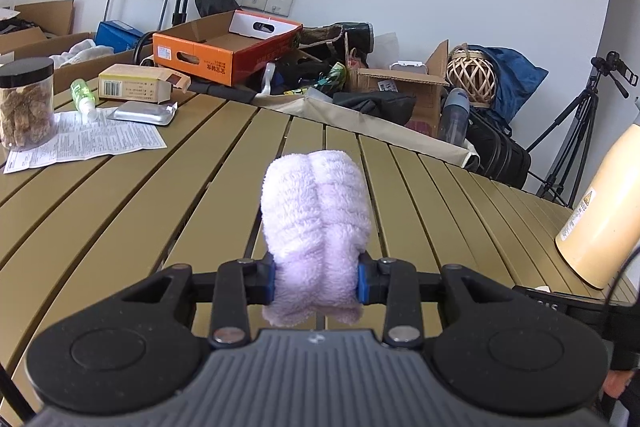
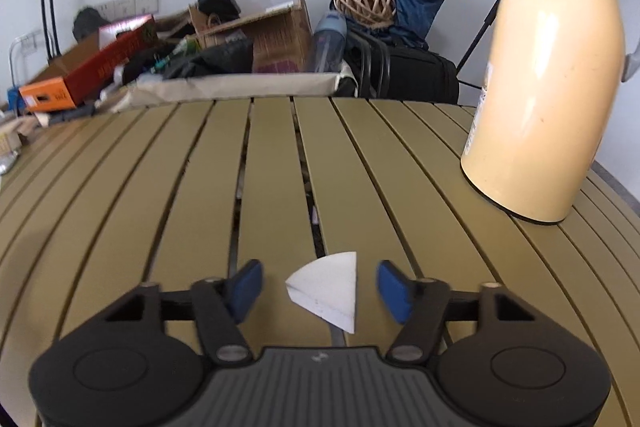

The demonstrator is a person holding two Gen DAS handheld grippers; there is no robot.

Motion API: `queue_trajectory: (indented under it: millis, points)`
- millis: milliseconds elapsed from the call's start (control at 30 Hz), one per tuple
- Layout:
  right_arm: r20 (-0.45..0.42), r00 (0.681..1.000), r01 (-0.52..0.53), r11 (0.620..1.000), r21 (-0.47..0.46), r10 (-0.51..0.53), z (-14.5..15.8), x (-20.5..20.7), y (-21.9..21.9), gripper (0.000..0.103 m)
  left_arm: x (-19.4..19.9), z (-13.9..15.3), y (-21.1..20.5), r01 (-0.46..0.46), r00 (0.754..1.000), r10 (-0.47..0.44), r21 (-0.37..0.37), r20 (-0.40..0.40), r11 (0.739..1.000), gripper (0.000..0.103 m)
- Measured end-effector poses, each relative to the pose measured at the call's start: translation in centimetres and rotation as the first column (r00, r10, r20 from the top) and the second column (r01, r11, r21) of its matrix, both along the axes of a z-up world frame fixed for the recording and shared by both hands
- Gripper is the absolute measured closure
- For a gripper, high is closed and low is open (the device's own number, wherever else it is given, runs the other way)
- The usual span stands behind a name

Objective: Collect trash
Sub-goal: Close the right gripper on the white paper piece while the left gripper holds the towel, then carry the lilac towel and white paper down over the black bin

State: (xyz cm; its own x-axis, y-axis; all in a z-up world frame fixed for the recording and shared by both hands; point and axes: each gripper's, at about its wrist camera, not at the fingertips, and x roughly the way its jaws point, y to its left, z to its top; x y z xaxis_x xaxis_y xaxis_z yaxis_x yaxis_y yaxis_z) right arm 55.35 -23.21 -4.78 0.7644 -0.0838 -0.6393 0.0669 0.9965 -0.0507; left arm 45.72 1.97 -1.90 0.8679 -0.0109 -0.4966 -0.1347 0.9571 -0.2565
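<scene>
My left gripper [image 1: 316, 283] is shut on a folded lilac fluffy cloth [image 1: 316, 211], which sticks up ahead of the blue pads above the slatted table [image 1: 120, 211]. In the right wrist view a folded white paper piece [image 2: 328, 287] lies flat on the slats [image 2: 160, 187], between the fingers of my right gripper [image 2: 320, 289]. The blue pads [image 2: 248, 285] stand clear of the paper on both sides, so the jaws are open.
A cream thermos jug [image 2: 548, 67] stands at the table's right edge. At the far left lie a printed sheet [image 1: 84, 139], a jar [image 1: 26, 103], a green bottle [image 1: 82, 95], a foil pack [image 1: 144, 113] and a small carton [image 1: 140, 83]. Boxes and bags crowd behind the table.
</scene>
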Motion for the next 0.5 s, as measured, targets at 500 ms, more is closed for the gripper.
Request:
queue_trajectory:
  millis: [500]
  points:
    - [0.054, 0.999, -0.006, 0.998, 0.061, 0.002, 0.8, -2.3, -1.0, 0.074, -0.7, 0.4, -0.7, 0.020, 1.000, -0.020, 0.010, 0.002, 1.000, 0.068]
